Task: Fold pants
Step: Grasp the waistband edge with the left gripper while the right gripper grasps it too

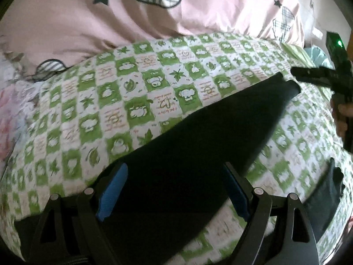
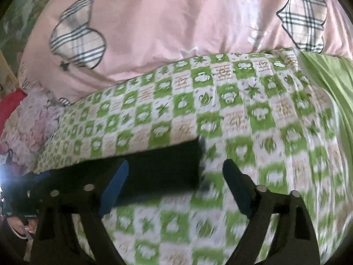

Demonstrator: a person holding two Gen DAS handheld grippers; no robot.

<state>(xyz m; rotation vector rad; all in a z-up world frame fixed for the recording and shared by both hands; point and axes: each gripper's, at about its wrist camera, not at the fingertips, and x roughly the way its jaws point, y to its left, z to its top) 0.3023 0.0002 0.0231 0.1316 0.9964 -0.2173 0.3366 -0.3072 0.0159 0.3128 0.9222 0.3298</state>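
Note:
Dark pants (image 1: 198, 137) lie flat on the green-and-white checked bed sheet (image 1: 110, 101), legs stretched toward the far right. My left gripper (image 1: 174, 190) is open just above the wide waist part, with blue pads (image 1: 112, 192) on either side of the fabric. My right gripper (image 2: 176, 187) is open over the cuff end of the pants (image 2: 167, 172); the leg end lies between its fingers. The right gripper also shows in the left wrist view (image 1: 308, 76), at the leg cuff.
A pink duvet (image 2: 176, 22) with plaid patches and dark stars is bunched along the back of the bed. A floral cloth (image 2: 28, 119) lies at the left. A plain green fabric (image 2: 331, 77) lies at the right edge.

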